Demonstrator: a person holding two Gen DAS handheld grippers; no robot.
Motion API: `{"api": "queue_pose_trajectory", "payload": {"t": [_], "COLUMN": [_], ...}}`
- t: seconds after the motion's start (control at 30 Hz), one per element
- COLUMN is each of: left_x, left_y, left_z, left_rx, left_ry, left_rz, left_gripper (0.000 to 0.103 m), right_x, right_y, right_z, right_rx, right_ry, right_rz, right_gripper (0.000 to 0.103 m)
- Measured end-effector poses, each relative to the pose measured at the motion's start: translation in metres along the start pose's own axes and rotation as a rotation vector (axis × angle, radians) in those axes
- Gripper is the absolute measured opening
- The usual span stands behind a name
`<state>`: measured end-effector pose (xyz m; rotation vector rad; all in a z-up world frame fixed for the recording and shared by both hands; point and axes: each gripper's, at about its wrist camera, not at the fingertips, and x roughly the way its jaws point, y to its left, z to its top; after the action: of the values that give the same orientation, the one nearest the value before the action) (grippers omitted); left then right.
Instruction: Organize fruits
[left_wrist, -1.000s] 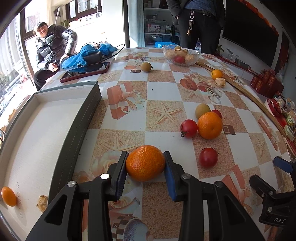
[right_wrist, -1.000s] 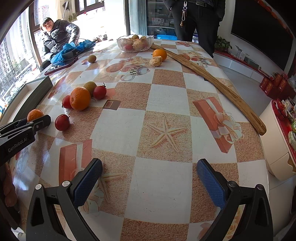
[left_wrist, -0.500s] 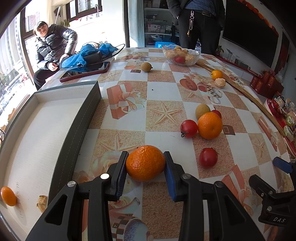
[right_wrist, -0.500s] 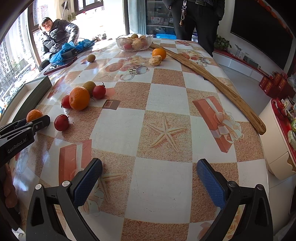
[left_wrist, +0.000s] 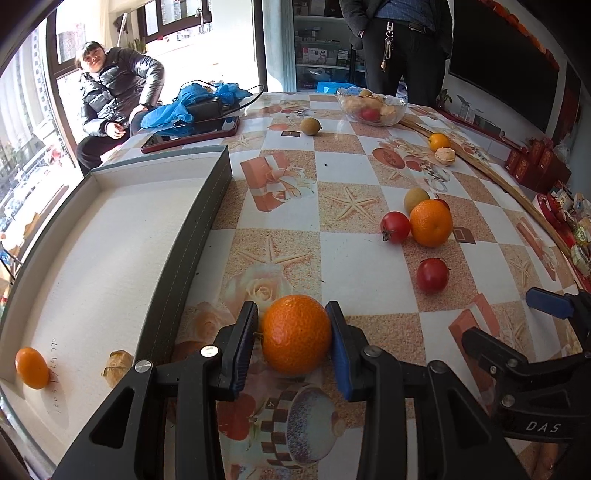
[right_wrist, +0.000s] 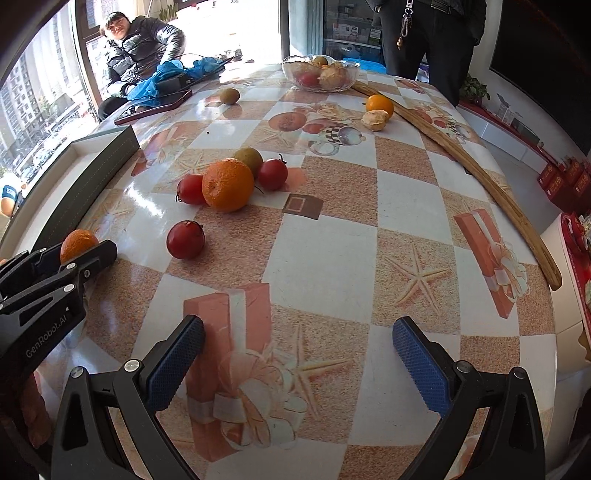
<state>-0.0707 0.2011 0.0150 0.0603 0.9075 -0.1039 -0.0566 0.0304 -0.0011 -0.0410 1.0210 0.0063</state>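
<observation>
Landmark: the tray (left_wrist: 192, 236), a shallow dark-walled box at the table's left edge.

Inside the tray, at its near corner, lie a small orange fruit (left_wrist: 32, 362) and a husked fruit (left_wrist: 117, 366), just apart.

Just right of the tray wall, the left gripper (left_wrist: 293, 339) grips the orange (left_wrist: 296, 334), both blue pads pressing its sides. Whether the orange is lifted or rests on the cloth cannot be told. Risk: the hold is at the pad tips on a round, dimpled skin; a swing left over the wall could roll it out, or knock it on the rim.

Further right of the tray sit a red fruit (left_wrist: 432, 275) and a cluster (left_wrist: 421, 221) of more loose fruit.

Furthest right, the right gripper (right_wrist: 297, 354) is wide open and empty above bare cloth. Risk: reaching for the red fruit, it may nudge it rolling or cross the left gripper's path.
</observation>
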Motion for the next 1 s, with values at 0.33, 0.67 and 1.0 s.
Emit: {"api": "queue_pose_trajectory", "payload": {"t": [0.33,0.67,1.0], "left_x": [-0.006,-0.006,-0.006], "left_y": [0.009,0.007,0.007], "left_z": [-0.009,-0.010,-0.010], "left_rx": [-0.029,-0.025,-0.029], "left_ry": [-0.018,-0.024,-0.012], "left_rz": [0.021,0.031,0.028], "left_gripper": [0.040,0.040,0.040], "right_x": [0.019,0.014,-0.006], "right_y": [0.037,0.062,0.022], "right_z": [0.037,0.045,0.014], "right_rx": [-0.038,-0.098,-0.037], "right_ry": [0.007,-0.036,-0.031], "right_rz": [0.021,0.064,0.090], "right_gripper": [0.097,0.024,0.024]}}
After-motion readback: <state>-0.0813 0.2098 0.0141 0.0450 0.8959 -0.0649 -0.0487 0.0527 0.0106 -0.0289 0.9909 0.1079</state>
